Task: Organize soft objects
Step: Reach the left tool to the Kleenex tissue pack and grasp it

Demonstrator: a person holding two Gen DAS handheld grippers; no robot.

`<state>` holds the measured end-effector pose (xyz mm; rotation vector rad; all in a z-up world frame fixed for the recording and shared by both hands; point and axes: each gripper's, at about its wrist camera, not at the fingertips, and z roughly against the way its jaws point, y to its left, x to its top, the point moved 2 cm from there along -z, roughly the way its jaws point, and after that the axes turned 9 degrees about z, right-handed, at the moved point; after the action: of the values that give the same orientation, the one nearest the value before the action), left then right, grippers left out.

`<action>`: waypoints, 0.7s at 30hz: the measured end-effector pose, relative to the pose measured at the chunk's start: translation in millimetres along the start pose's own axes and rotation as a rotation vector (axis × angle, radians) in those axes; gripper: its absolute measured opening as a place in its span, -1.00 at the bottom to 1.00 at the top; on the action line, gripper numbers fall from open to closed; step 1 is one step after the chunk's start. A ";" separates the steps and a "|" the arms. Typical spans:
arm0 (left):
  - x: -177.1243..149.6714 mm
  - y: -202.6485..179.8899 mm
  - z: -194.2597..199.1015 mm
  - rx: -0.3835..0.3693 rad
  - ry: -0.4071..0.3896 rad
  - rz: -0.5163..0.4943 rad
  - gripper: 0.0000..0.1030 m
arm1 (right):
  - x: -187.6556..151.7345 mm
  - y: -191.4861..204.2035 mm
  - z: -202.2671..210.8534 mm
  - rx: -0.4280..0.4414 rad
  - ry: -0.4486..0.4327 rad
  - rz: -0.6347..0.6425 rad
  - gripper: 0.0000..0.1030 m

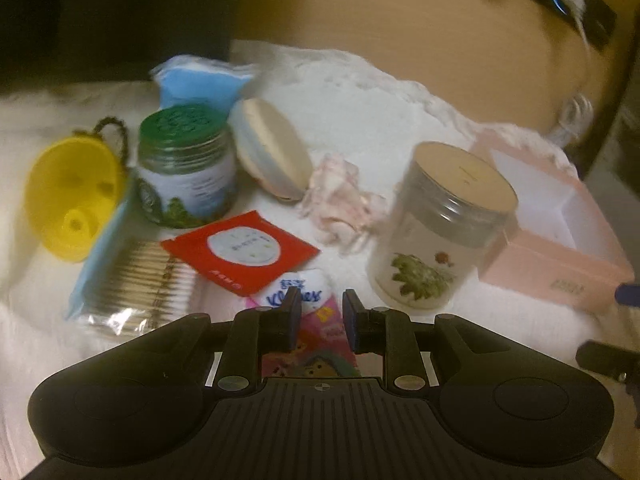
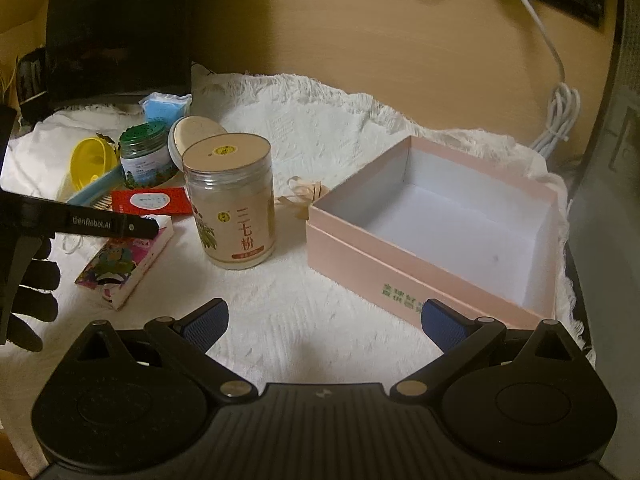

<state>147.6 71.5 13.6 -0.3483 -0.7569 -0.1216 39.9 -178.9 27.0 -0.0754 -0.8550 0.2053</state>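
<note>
**Left tongs over the tissue pack, pink box standing open**

The left tongs point(image 1: 321, 309) hang low over a soft Kleenex tissue pack point(image 1: 316, 328) with cartoon print, their blue ribbed pads a narrow gap apart on either side of its top; whether they touch it cannot be told. The pack lies flat on a nubby white towel point(image 2: 304, 312) spread over the wooden desk point(image 2: 360, 32). Beside it lie a flat red sachet point(image 1: 240, 252) and a crinkly clear bag of cotton swabs point(image 1: 136, 284). Behind stand a green-lidded jar point(image 1: 186, 164), a yellow plastic funnel point(image 1: 72, 196) and a round tan-lidded tin point(image 1: 272, 148) tilted on edge. A crumpled pink-white ribbon point(image 1: 340, 204) lies near a tall clear cylindrical jar point(image 2: 230, 200).

The right tongs point(image 2: 322, 322) are spread wide, holding nothing, just before the rectangular pink cardboard box point(image 2: 400, 272), white inside.
</note>
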 end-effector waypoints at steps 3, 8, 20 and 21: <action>3.2 -4.7 -1.3 0.055 -0.021 0.032 -0.51 | -5.8 -4.3 -4.2 0.011 0.013 -0.022 0.99; 0.7 -11.0 7.3 0.214 0.020 0.007 -0.51 | -14.4 -8.8 -3.6 0.028 0.011 -0.043 0.99; -11.9 -37.4 0.6 0.078 0.072 -0.130 -0.44 | -33.2 -9.2 7.8 0.108 -0.012 -0.086 0.99; -12.1 -39.4 6.0 0.087 0.060 -0.134 -0.43 | -33.7 -8.3 8.3 0.110 -0.014 -0.079 0.99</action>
<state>125.8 36.5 19.7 -0.2105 -0.7240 -0.2235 13.3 -194.2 8.7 0.0622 -0.8576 0.1783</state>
